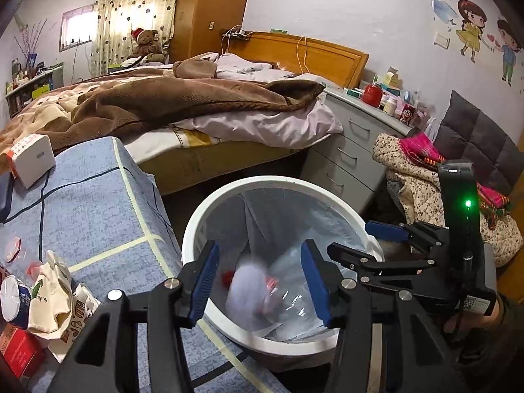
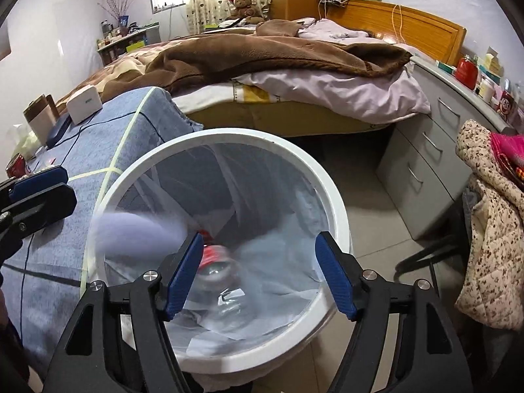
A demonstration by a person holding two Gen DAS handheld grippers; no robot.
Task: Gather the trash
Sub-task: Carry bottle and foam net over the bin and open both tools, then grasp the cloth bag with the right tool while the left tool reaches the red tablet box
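My left hand-held gripper (image 1: 258,281) parted, empty, above the white trash bin (image 1: 209,216), blurred pale wad (image 1: 245,288) below it, my right hand-held gripper (image 2: 258,278) wide, empty, clear red-labelled bottle (image 2: 216,265) in bin, base toward camera.

Ahead of me a bed (image 1: 183,104) with a brown blanket (image 1: 196,95) and wooden headboard (image 1: 314,54) fills the middle of the frame. At upper left, daylight comes through a small window (image 1: 77,26) beside a patterned curtain (image 1: 137,9). A grey drawer unit (image 1: 353,144) stands at right, under a pale wall with cartoon stickers (image 1: 484,37).
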